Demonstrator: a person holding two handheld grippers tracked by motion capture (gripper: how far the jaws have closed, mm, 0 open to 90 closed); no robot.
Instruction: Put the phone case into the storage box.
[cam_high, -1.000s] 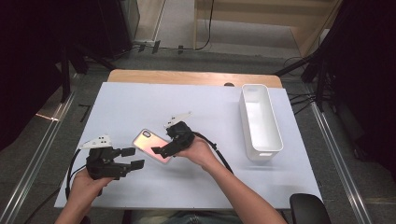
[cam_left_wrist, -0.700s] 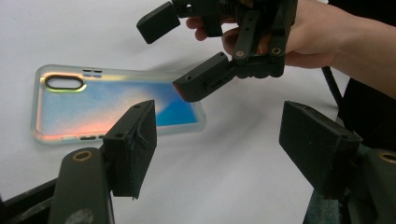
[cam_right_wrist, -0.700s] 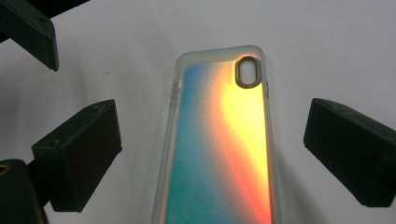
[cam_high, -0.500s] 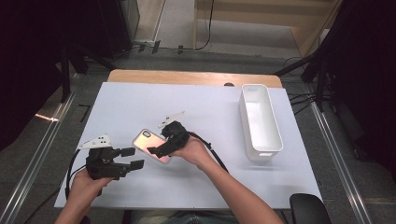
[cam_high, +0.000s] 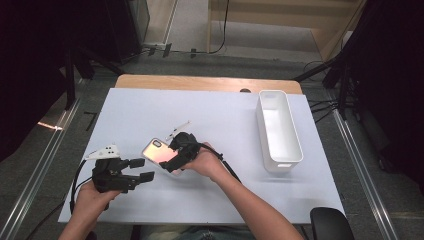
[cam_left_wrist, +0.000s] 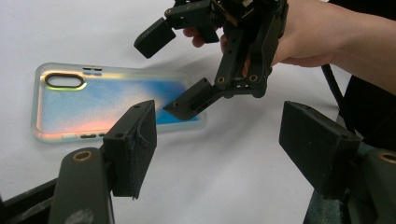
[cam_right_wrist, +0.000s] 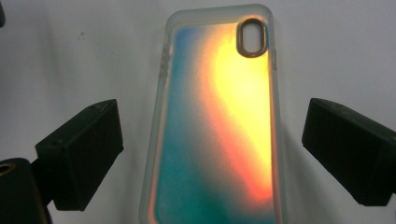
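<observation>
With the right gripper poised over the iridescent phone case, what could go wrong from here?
1. The phone case lies flat on the white table, and the right gripper straddles its long sides with open jaws that have just been narrowing. Pads may slide off the thin rounded edges instead of gripping.
2. The glossy case could skid across the smooth table if one pad touches first.
3. The left gripper waits open close by, so the two grippers might bump.
</observation>
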